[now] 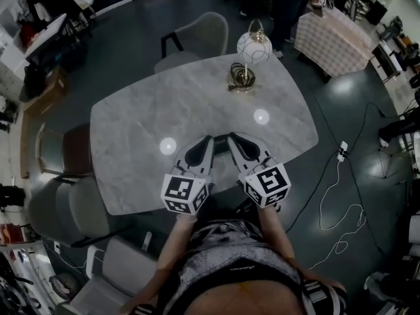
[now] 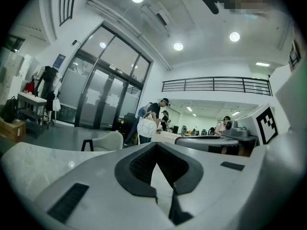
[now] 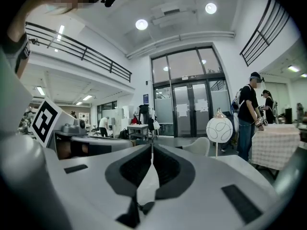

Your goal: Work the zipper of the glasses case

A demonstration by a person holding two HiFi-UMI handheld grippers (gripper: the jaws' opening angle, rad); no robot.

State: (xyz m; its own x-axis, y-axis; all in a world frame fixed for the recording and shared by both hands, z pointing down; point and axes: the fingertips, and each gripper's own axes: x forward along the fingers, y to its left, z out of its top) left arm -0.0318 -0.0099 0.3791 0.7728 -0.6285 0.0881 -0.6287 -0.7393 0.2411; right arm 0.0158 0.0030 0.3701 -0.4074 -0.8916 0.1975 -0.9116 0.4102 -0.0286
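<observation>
I see no glasses case in any view. My left gripper (image 1: pixel 209 139) and right gripper (image 1: pixel 231 137) hover side by side over the near edge of the grey marble table (image 1: pixel 138 130), both pointing across it. Each is shut with nothing between its jaws. In the left gripper view the left gripper (image 2: pixel 156 144) has its dark pads touching at the tips. The right gripper view shows the right gripper (image 3: pixel 152 145) in the same state. A person's arms hold both from below.
A white globe lamp (image 1: pixel 254 47) stands at the table's far side, with a brown coiled thing (image 1: pixel 241 77) at its foot. Chairs stand beyond the table (image 1: pixel 203 35) and at its left (image 1: pixel 69 153). A checked-cloth table (image 1: pixel 331 35) with people is at the back right. Cables (image 1: pixel 338 195) lie on the floor.
</observation>
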